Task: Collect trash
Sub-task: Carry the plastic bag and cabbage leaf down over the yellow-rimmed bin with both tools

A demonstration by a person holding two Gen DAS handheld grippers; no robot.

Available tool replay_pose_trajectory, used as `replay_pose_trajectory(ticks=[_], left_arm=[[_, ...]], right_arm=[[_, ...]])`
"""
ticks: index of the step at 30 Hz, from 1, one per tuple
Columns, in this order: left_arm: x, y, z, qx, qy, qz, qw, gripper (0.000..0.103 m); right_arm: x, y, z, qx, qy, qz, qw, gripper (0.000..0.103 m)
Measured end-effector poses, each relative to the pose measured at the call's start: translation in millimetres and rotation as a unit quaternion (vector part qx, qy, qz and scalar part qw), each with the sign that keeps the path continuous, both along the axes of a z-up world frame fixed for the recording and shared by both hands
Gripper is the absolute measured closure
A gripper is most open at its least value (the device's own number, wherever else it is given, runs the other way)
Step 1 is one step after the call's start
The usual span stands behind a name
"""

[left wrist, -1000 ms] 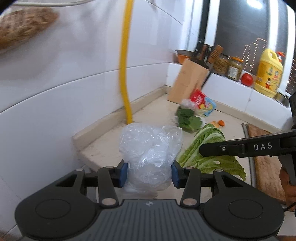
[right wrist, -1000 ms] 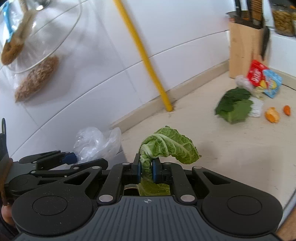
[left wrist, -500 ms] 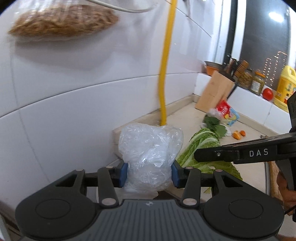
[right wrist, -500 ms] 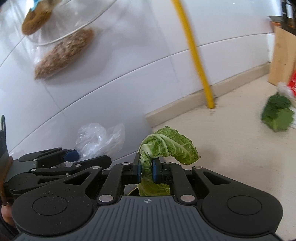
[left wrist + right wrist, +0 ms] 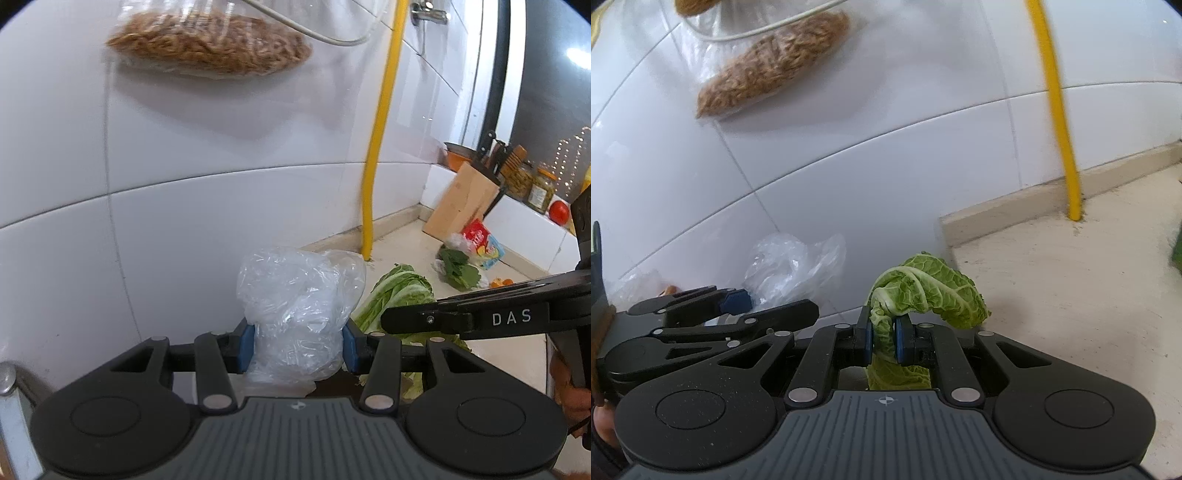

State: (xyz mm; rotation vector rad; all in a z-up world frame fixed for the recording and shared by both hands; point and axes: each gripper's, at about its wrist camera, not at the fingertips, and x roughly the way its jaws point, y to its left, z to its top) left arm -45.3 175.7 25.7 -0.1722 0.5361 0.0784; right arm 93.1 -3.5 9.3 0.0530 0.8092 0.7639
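1. The left gripper [image 5: 298, 345] has its jaws clenched on a crumpled clear plastic bag [image 5: 299, 310], held up in front of the white tiled wall [image 5: 184, 229], left of the yellow pipe [image 5: 376, 147].
2. The right gripper [image 5: 883, 339] has its jaws clenched on a limp cabbage leaf [image 5: 923, 291], also left of the yellow pipe and just off the near end of the tabletop [image 5: 1071, 288].
3. Judged progress: two pieces of trash are picked up; neither is dropped off yet, and no bin shows in either view.
4. Remaining, as judged: a red snack wrapper [image 5: 480, 240], loose greens [image 5: 460, 271] and orange scraps [image 5: 500, 282] lie on the tabletop right of the pipe, near the knife block [image 5: 461, 206].
5. Only the left wrist view shows that leftover litter. Only the right wrist view shows the leaf pinched between the pads.
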Motion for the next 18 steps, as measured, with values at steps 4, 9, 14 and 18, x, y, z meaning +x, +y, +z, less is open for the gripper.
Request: replay_pose_trajectory(ticks=[4, 9, 14, 18], left_arm=[[-5, 6, -3, -0.005, 0.000, 0.011, 0.9999, 0.063], [-9, 14, -8, -0.009, 0.006, 0.026, 0.9996, 0.063], [-12, 19, -16, -0.013, 0.016, 0.038, 0.9991, 0.063], [-13, 24, -22, -0.018, 0.023, 0.046, 0.9985, 0.063]], right_arm=[[-2, 11, -1, -0.005, 0.000, 0.012, 1.000, 0.088], [-2, 21, -6, -0.010, 0.005, 0.020, 1.000, 0.088], [0, 30, -15, -0.017, 0.015, 0.023, 0.999, 0.088], [0, 37, -23, -0.023, 0.023, 0.026, 0.999, 0.088]])
